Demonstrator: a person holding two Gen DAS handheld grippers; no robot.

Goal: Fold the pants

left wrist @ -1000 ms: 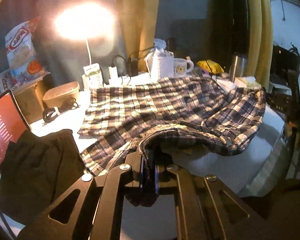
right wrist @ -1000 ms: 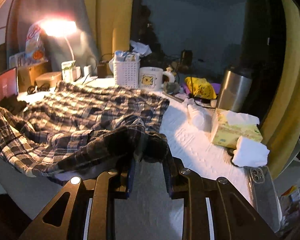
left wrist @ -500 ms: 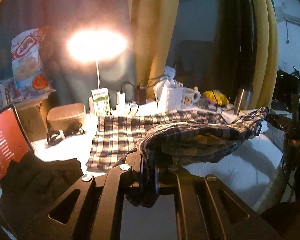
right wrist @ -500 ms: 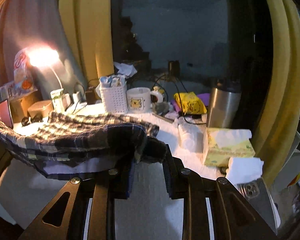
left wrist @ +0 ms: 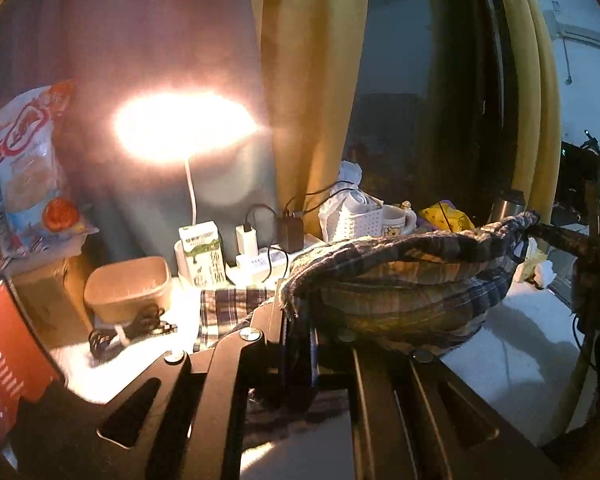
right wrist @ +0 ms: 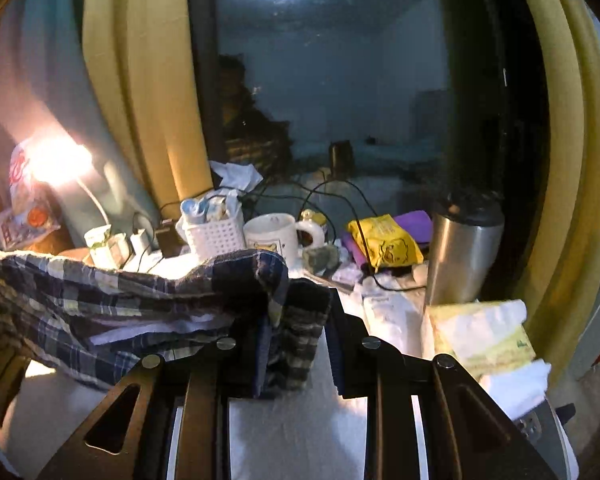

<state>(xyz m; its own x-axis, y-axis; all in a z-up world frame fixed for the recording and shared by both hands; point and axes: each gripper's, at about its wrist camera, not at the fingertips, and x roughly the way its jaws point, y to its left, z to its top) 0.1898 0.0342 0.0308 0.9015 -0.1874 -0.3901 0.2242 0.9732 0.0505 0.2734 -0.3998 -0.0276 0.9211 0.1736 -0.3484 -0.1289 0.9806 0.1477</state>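
1. At the far left a glowing white desk lamp lights a tan oval plastic tub and a coiled black cable on the white-covered table.
2. The left gripper has its jaws clenched on one corner of the plaid woven cotton pants. I judge the pinch is placed at the edge so the cloth hangs as a sheet.
3. The pants are lifted off the table, sagging in a soft, limp hammock between the two grippers; a strip of plaid lies on the table near the green-and-white carton.
4. In the middle far row stand a white perforated plastic basket and a glossy white ceramic mug, close behind the raised cloth, so a forward swing risks brushing them.
5. The right gripper has its jaws clamped on the opposite corner, bunched fabric drooping between them.
6. Far right: a brushed steel flask and a pale yellow tissue pack, just beside it.
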